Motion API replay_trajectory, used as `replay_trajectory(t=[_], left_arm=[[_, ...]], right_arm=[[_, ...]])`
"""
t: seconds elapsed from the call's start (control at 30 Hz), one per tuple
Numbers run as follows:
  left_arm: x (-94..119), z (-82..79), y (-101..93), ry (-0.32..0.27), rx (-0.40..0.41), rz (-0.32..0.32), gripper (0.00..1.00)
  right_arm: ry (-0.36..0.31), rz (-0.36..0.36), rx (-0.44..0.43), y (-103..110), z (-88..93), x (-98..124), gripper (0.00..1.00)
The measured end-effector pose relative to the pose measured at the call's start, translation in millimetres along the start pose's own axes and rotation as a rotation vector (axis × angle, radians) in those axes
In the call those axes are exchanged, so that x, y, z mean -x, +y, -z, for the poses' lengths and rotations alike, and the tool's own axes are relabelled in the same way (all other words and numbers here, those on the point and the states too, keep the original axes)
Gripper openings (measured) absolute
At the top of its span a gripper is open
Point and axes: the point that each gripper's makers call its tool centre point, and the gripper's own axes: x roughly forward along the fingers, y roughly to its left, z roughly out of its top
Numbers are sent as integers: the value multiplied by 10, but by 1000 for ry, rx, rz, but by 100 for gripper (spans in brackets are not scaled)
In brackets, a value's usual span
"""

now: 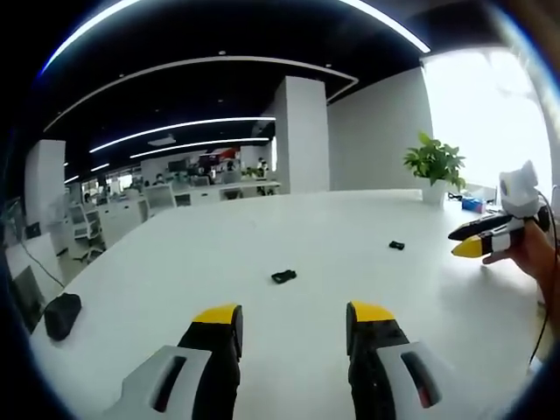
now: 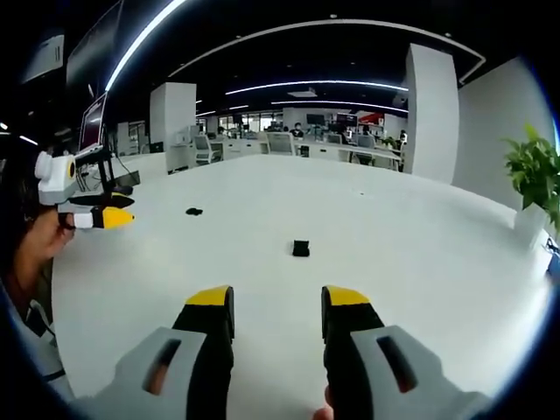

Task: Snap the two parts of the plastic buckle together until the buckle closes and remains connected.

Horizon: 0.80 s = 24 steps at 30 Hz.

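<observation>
Left tool (image 1: 293, 325) hovering with yellow-tipped jaws apart, right tool (image 2: 276, 308) likewise parted and empty, two small black plastic buckle parts (image 1: 283, 276) (image 1: 396, 245) lying well apart on smooth white tabletop (image 1: 262, 236), leafy potted plant (image 1: 434, 166) standing beyond.

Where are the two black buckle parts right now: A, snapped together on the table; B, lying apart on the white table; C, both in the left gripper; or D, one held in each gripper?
B: one buckle part and the other buckle part lie separately on the white table, neither gripped.

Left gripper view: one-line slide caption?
Open left gripper hovers above white table; two buckle parts lie apart.
</observation>
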Motion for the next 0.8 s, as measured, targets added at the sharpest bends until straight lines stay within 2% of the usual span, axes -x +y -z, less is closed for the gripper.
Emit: replay_trajectory(t=[0.4,0.63,0.8], left_arm=[[-114,-123,-7,-14,3,39,48],[-153,-125,-21,-7,-8,47,48],[-150,-161,-55,-12,2,76,48]], right_arm=[[9,-6,-7,-93,12,-49,40],[13,-12,-6,-108,11,-81,40],[15,-30,-24,-107,30,-121,40]])
